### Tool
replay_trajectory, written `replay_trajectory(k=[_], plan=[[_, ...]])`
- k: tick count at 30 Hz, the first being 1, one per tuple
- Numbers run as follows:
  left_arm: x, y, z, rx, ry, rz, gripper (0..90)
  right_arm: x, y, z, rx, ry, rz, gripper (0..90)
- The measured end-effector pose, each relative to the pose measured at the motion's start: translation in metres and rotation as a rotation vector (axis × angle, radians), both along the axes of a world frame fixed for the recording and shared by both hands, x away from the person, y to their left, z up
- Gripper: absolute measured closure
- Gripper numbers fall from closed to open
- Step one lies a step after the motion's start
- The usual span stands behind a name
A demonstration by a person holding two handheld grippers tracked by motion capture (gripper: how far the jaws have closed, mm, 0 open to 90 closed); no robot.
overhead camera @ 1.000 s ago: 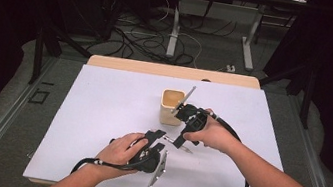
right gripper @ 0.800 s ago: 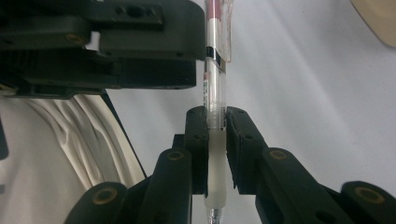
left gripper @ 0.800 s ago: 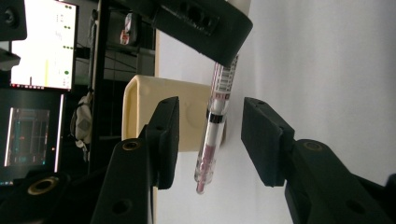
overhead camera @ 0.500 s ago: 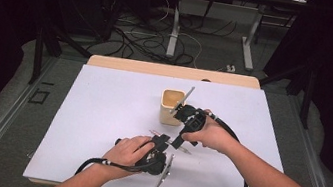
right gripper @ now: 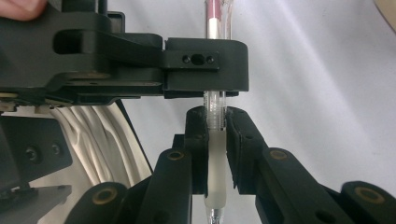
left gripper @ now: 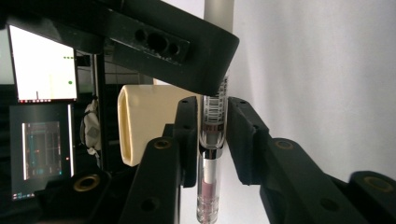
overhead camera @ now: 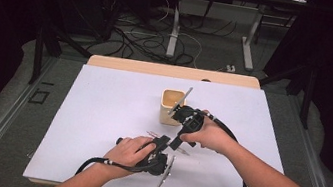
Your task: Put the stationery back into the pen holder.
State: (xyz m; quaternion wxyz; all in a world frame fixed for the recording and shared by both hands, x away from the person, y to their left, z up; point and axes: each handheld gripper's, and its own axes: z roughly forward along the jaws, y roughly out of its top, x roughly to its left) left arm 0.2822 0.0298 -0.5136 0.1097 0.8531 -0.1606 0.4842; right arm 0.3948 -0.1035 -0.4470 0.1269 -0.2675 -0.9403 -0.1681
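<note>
A clear pen (left gripper: 212,126) with a barcode label and pink ink is held between both grippers above the white table (overhead camera: 100,113). My left gripper (left gripper: 212,105) is shut on its clear barrel; its jaws have just been closing with the pen between them. My right gripper (right gripper: 215,114) is shut on the pen's frosted white end (right gripper: 216,158). In the high view the left gripper (overhead camera: 165,143) and the right gripper (overhead camera: 176,140) meet tip to tip at mid-table. The left gripper (right gripper: 205,65) crosses the right gripper view, above the right jaws.
A beige cup (overhead camera: 171,105) stands just behind the grippers with a silver pen (overhead camera: 185,96) leaning in it. Another pen (overhead camera: 165,173) lies on the table beside the left hand. Thin red sticks (overhead camera: 153,133) lie near the left gripper. Cables trail to the table's near edge.
The left gripper's jaws have closed onto the pen's barrel, and the left hand has edged slightly toward the right gripper. The right hand has stayed still.
</note>
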Motion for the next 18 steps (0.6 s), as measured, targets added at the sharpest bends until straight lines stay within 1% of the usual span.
replay_trajectory(k=[1,2,3,4,6,7,8,12,14,16,18], plan=[[0.0000,-0.0001,-0.0001,0.001,-0.001,0.000,75.7,0.0004,-0.0001,0.0000,0.004,0.011,0.007,79.8],[0.0000,-0.0002,0.0000,0.001,-0.001,-0.001,76.3,0.0002,0.0001,0.0000,0.004,0.011,0.006,79.9],[0.0001,-0.0003,0.0001,0.001,0.000,-0.002,77.2,-0.0006,0.0005,0.0003,-0.006,0.002,-0.001,79.8],[0.0001,-0.0005,0.0002,0.003,0.000,-0.002,77.9,-0.0008,0.0006,-0.0008,0.001,-0.007,-0.001,79.8],[0.0002,-0.0006,0.0000,0.004,-0.002,-0.001,78.4,-0.0002,0.0008,-0.0001,-0.012,0.002,0.004,79.8],[0.0002,-0.0005,0.0000,0.005,-0.002,-0.001,78.4,-0.0004,0.0008,-0.0004,-0.003,0.013,-0.004,79.8],[0.0003,-0.0005,-0.0001,0.006,-0.001,-0.001,78.5,0.0005,0.0005,-0.0010,0.004,0.010,0.008,79.8],[0.0004,-0.0005,0.0002,0.009,-0.006,0.001,78.7,0.0005,0.0012,-0.0008,0.003,0.011,0.003,79.8],[0.0005,-0.0004,0.0004,0.011,-0.007,0.004,78.7,0.0005,0.0012,-0.0006,0.004,0.010,0.003,79.7],[0.0006,0.0000,0.0000,0.006,-0.001,0.011,78.7,0.0002,0.0015,0.0000,-0.007,-0.004,0.004,79.5],[0.0009,0.0000,0.0002,0.004,-0.001,0.012,78.7,0.0002,0.0014,-0.0006,0.005,-0.009,0.012,78.7]])
